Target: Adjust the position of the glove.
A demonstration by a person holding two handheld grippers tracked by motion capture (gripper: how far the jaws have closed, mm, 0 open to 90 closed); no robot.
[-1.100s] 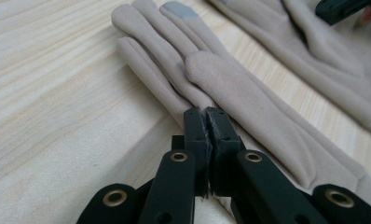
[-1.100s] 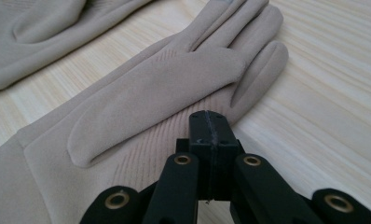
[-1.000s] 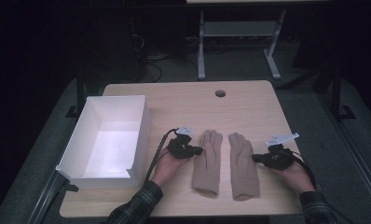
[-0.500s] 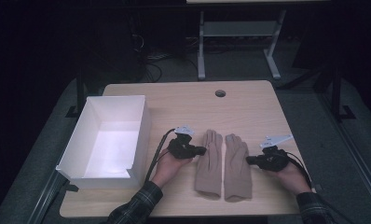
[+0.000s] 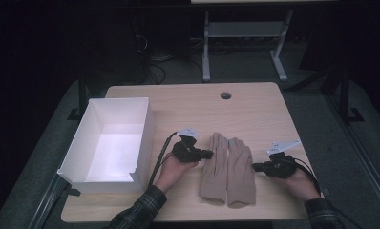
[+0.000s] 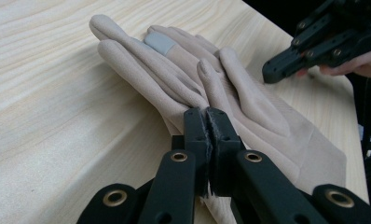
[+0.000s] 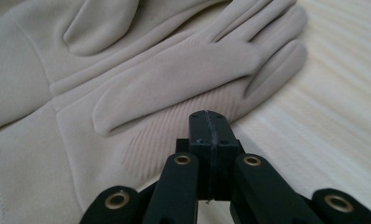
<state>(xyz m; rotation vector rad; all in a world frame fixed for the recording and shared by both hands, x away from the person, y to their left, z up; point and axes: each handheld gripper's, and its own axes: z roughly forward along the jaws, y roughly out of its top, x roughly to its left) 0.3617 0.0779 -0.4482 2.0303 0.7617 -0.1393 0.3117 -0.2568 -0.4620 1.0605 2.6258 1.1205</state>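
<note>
Wooden table (image 5: 255, 102), both hands low, closed left gripper (image 5: 208, 154) and right gripper (image 5: 256, 167) flanking beige gloves (image 5: 227, 168).

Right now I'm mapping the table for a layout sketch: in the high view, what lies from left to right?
white box → left gripper → left glove → right glove → right gripper

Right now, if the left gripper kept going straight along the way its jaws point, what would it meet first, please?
The left gripper, jaws shut, points at the nearer beige glove; its tips look already at that glove's edge, though contact is hard to judge. Beyond lie the second glove and the right gripper.
</note>
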